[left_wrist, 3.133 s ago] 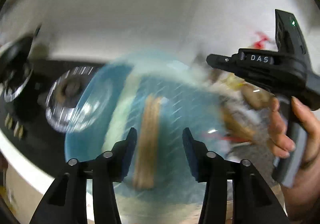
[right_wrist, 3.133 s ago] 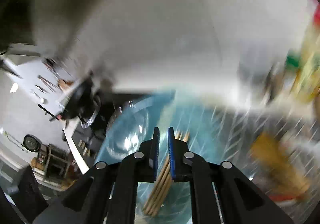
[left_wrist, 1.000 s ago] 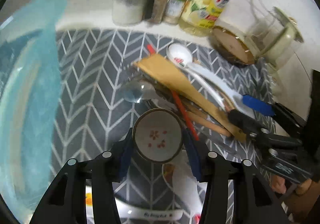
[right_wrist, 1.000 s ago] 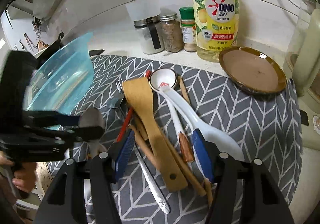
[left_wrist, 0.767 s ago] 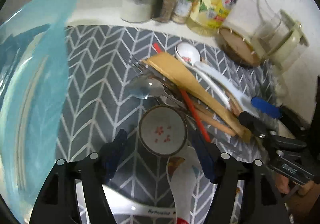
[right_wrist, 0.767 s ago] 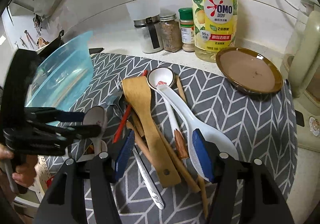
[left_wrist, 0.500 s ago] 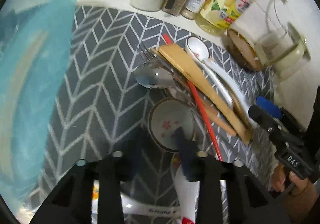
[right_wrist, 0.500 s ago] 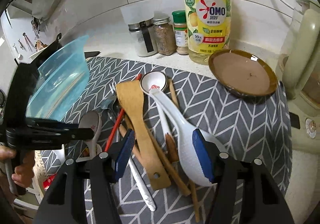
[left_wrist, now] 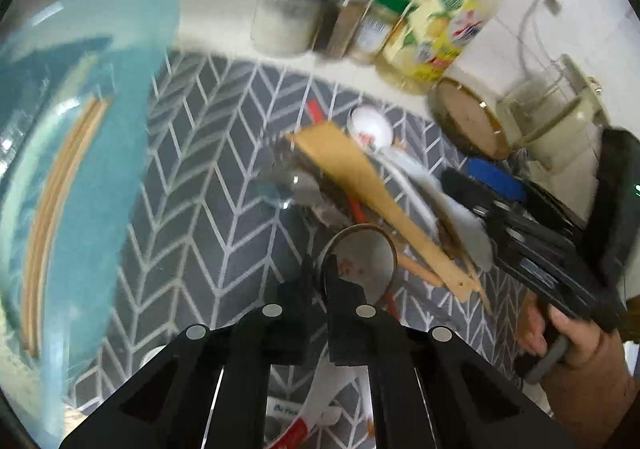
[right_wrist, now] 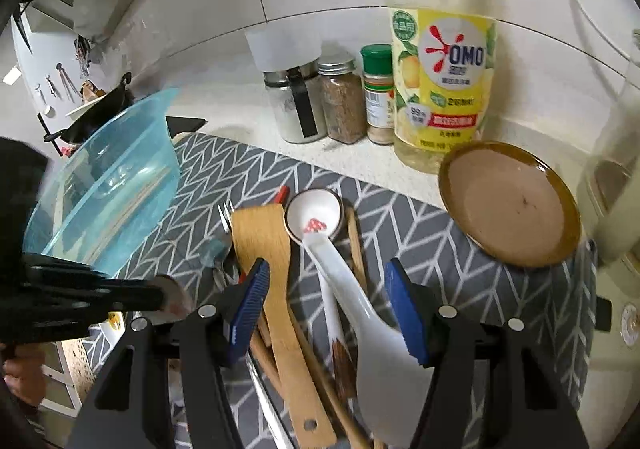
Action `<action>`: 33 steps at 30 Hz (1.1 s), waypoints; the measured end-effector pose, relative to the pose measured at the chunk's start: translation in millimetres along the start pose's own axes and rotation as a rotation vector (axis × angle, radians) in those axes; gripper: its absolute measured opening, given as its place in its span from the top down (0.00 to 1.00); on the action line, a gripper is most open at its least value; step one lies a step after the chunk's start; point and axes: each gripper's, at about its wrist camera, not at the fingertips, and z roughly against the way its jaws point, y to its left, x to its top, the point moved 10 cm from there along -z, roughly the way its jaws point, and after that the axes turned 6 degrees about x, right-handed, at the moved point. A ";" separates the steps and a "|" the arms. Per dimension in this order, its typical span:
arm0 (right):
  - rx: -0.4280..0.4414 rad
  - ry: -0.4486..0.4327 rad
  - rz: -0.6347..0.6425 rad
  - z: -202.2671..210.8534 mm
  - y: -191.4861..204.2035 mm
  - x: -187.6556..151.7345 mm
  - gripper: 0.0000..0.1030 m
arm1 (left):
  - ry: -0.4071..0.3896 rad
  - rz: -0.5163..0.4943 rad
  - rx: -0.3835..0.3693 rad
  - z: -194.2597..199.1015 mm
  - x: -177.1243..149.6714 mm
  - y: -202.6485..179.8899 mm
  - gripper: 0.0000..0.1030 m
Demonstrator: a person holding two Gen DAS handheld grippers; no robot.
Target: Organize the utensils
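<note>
Big blue bowl on left side of desk, wooden chopsticks already inside. Most utensils left in pile on grey mat: wooden spatula, white ladle, small white spoon, fork. Left gripper was spread around little flowered spoon before, just closed, now pinching its rim, maybe lifted a bit, blurry. Right gripper spread wide over pile, holding nothing, same as before.
</note>
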 end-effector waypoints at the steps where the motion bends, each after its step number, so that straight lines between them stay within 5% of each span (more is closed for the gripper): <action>1: 0.001 0.003 -0.004 -5.0 -2.7 3.9 0.42 | -0.007 0.009 -0.019 4.9 0.1 -0.3 0.94; 9: 0.009 0.047 0.044 -64.2 -16.1 36.4 0.44 | -0.140 -0.032 -0.063 56.9 4.5 -11.9 0.94; 14: 0.021 0.121 0.135 -100.0 -14.2 38.4 0.56 | -0.160 -0.040 -0.054 76.0 3.2 -10.3 0.94; 16: 0.041 0.122 0.170 -103.5 -10.0 40.5 0.68 | -0.165 -0.026 -0.055 81.1 4.4 -6.9 0.94; 18: 0.078 0.142 0.177 -100.7 -0.6 37.9 0.91 | -0.169 -0.009 -0.047 85.4 6.6 -2.0 0.94; 26: 0.162 -0.050 -0.034 -29.8 11.6 61.0 0.93 | -0.251 0.026 -0.074 142.3 26.4 22.3 0.93; 33: 0.149 -0.271 -0.061 59.5 79.1 123.5 0.93 | -0.334 0.002 -0.028 196.6 54.6 81.3 0.93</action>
